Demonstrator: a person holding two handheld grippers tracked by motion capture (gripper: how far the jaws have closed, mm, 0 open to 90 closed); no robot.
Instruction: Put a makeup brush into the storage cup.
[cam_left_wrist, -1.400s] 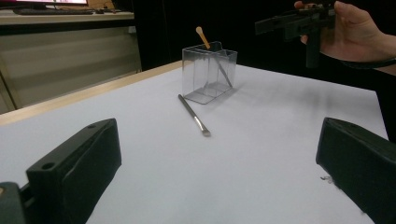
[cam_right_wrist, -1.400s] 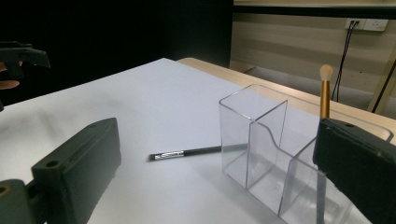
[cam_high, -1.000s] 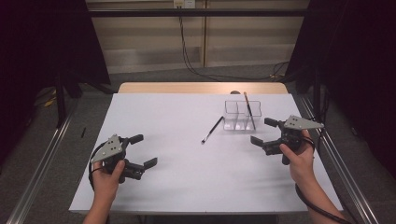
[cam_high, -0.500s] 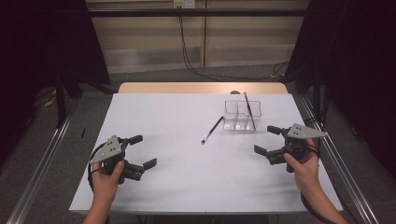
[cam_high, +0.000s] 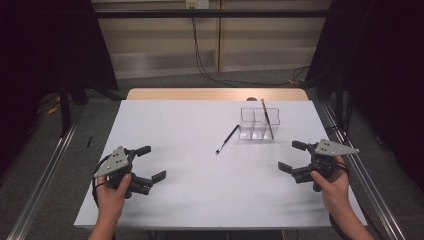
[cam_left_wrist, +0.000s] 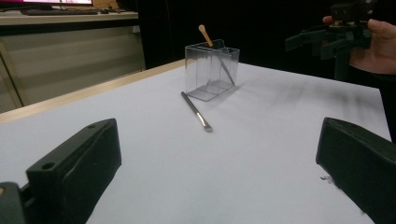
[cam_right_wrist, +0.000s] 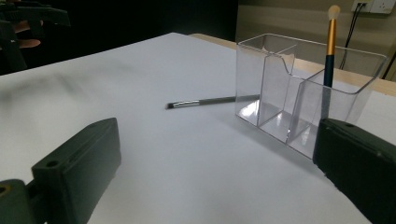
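A clear divided organizer (cam_high: 259, 123) stands on the white table (cam_high: 200, 200) at the back right, with a brush (cam_high: 266, 117) leaning in it. A second, dark brush (cam_high: 227, 138) lies flat just left of it. My left gripper (cam_high: 152, 162) is open near the front left, with nothing between its jaws. My right gripper (cam_high: 288, 156) is open at the front right, short of the organizer, also holding nothing. In the left gripper view the organizer (cam_left_wrist: 211, 70) and loose brush (cam_left_wrist: 196, 111) lie ahead. In the right gripper view the organizer (cam_right_wrist: 299, 93) and its brush (cam_right_wrist: 330, 42) are close.
A wooden strip (cam_high: 215, 94) runs along the table's far edge. Metal rails (cam_high: 372, 200) flank the table on both sides, and cables (cam_high: 220, 75) hang down the back wall. Dark curtains stand at left and right.
My right gripper has drawn back toward the front edge of the table, away from the organizer. The left gripper has barely moved.
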